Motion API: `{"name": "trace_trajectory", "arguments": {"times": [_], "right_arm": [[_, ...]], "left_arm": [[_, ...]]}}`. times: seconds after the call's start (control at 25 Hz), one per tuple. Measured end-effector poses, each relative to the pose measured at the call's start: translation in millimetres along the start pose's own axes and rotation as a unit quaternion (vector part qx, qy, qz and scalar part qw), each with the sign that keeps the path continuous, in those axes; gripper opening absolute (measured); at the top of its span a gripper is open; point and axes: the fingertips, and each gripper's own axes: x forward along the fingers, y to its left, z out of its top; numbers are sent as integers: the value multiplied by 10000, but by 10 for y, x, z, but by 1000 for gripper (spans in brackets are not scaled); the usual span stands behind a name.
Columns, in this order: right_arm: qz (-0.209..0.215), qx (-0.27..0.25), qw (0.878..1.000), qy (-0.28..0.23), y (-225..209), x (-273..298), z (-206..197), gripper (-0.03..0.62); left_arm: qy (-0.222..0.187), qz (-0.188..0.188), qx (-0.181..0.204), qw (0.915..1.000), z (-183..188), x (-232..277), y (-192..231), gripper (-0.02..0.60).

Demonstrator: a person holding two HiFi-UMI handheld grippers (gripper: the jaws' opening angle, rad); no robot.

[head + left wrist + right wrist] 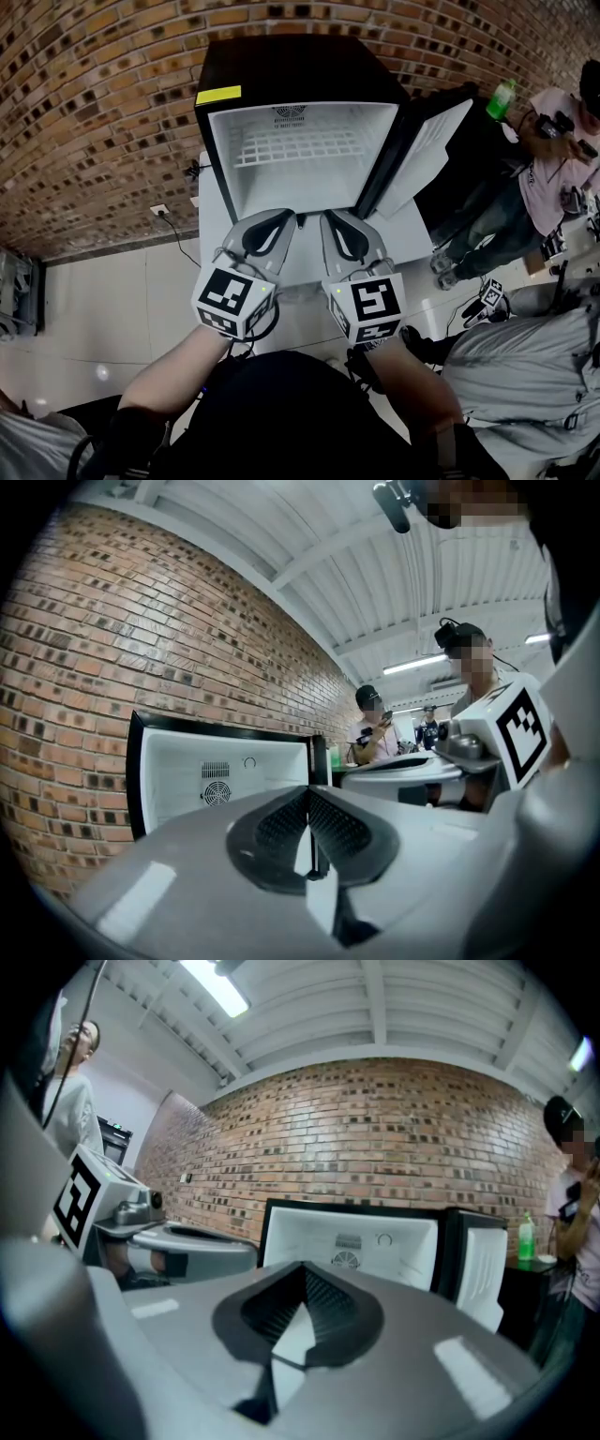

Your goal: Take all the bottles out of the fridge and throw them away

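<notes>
The right gripper (305,1269) has its jaws pressed together with nothing between them, pointing level at an open fridge (356,1237) with a white interior and its door (483,1269) swung right. A brick wall (375,1138) stands behind. The left gripper (246,1247) is alongside at left. A green bottle (526,1237) stands far right near a person (574,1194).

head view looks down, both gripper views level, all sharing the fridge (291,70).
</notes>
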Motion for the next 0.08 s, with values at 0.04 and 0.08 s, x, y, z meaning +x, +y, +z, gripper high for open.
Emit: {"name": "trace_trajectory", "arguments": {"times": [0.04, 0.08], "right_arm": [[1, -4, 10000, -1, 0, 1, 1, 2], [2, -8, 10000, -1, 0, 1, 2, 2]], "left_arm": [[2, -3, 0, 10000, -1, 2, -1, 3], [4, -6, -1, 10000, -2, 5, -1, 3]]}}
